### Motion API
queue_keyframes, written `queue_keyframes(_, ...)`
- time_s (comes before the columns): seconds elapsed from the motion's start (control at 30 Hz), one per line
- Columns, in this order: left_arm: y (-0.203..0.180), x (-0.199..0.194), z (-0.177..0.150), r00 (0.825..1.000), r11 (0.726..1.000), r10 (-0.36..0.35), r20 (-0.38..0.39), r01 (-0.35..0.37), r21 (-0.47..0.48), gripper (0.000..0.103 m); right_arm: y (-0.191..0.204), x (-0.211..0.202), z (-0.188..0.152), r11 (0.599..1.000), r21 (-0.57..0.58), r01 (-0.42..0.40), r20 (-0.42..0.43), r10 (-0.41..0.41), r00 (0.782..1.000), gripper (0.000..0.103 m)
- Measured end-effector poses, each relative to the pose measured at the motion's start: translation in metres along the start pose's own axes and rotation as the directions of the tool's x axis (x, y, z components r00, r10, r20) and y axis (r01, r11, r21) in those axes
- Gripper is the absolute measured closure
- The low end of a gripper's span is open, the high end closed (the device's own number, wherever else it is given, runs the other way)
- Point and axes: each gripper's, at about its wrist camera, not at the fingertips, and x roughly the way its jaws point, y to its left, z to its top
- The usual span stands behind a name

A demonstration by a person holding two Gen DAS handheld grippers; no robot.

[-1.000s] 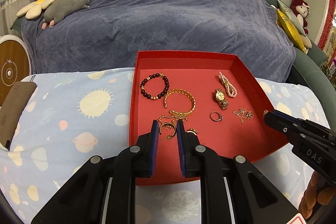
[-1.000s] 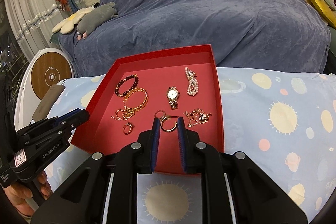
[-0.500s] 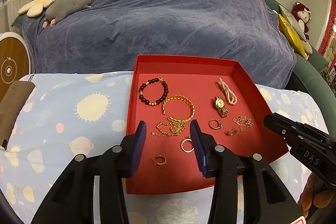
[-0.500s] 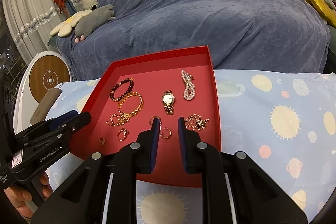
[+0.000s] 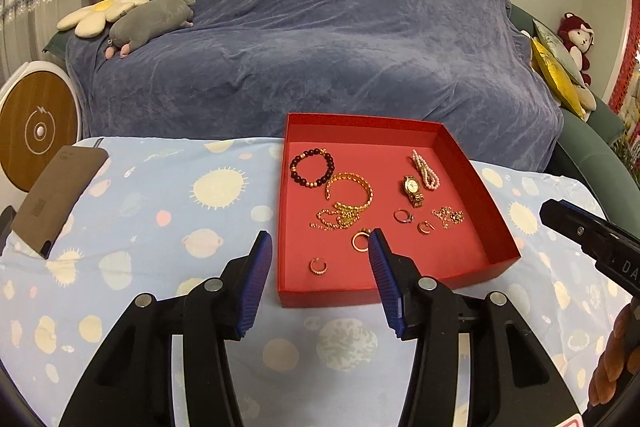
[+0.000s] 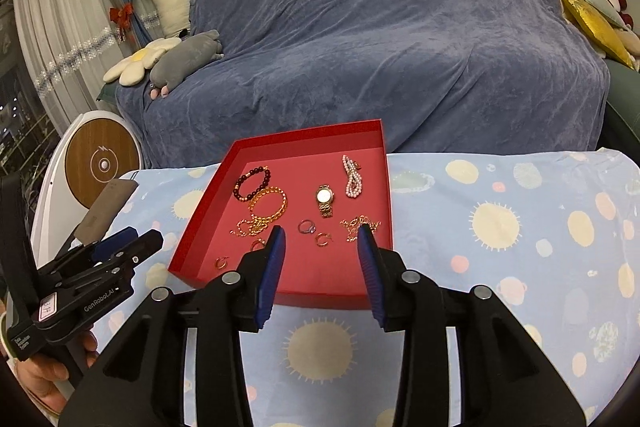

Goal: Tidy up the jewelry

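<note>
A red tray (image 5: 328,297) on the planet-print cloth holds the jewelry: a dark bead bracelet (image 5: 312,167), a gold bangle (image 5: 350,189), a gold chain (image 5: 338,217), a watch (image 5: 412,189), a pearl bracelet (image 5: 426,171), rings and a hoop earring (image 5: 318,265). My left gripper (image 5: 319,238) hangs over the tray's near left corner, its jaws opening with nothing between them. My right gripper (image 6: 321,231) hovers over the near edge of the tray (image 6: 304,137), above a small earring (image 6: 322,239), jaws also opening and empty. The watch (image 6: 324,201) lies just beyond it.
A sofa under a blue throw (image 5: 320,47) stands behind the table, with plush toys on it. A brown card (image 5: 60,195) lies at the cloth's left edge beside a round wood-faced device (image 5: 36,131). The light blue cloth (image 6: 520,227) stretches to the right of the tray.
Both grippers went from shut to open and drew back and up from the tray. A small hoop earring now lies on the tray floor where each gripper had been.
</note>
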Motion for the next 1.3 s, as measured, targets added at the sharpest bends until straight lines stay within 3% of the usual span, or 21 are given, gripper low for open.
queue_keyframes(0.13, -0.003, -0.012, -0.015, 1.000, 0.999, 0.016, -0.001, -0.016, 0.028, 0.053, 0.009, -0.010, -0.019, 1.000, -0.022, 0.006, -0.014, -0.006, 1.000, 0.066)
queue_keyframes(0.43, 0.002, -0.027, -0.039, 1.000, 1.000, 0.005, -0.025, -0.005, -0.005, 0.053, 0.024, -0.025, -0.058, 1.000, -0.028, 0.000, -0.053, -0.001, 0.999, 0.066)
queue_keyframes(0.53, 0.002, -0.032, -0.047, 1.000, 1.000, 0.003, -0.031, -0.004, -0.017, 0.053, 0.025, -0.030, -0.067, 1.000, -0.001, -0.011, -0.056, 0.011, 0.998, 0.058)
queue_keyframes(0.63, 0.001, -0.032, -0.052, 0.999, 1.000, -0.001, -0.045, 0.000, -0.025, 0.053, 0.031, -0.030, -0.071, 1.000, -0.024, -0.014, -0.063, 0.013, 0.998, 0.058)
queue_keyframes(0.77, -0.004, -0.037, -0.054, 1.000, 1.000, 0.014, -0.028, -0.014, 0.004, 0.045, 0.038, -0.030, -0.071, 0.999, -0.050, 0.003, -0.045, -0.006, 0.999, 0.057)
queue_keyframes(1.0, -0.004, -0.037, -0.052, 1.000, 1.000, 0.008, -0.021, -0.008, 0.004, 0.035, 0.046, -0.022, -0.076, 0.997, -0.078, 0.017, -0.058, -0.022, 0.998, 0.048)
queue_keyframes(1.3, -0.008, -0.037, -0.052, 1.000, 1.000, 0.006, -0.017, -0.005, 0.012, 0.031, 0.045, -0.026, -0.078, 0.996, -0.078, 0.050, -0.030, -0.053, 0.998, 0.029)
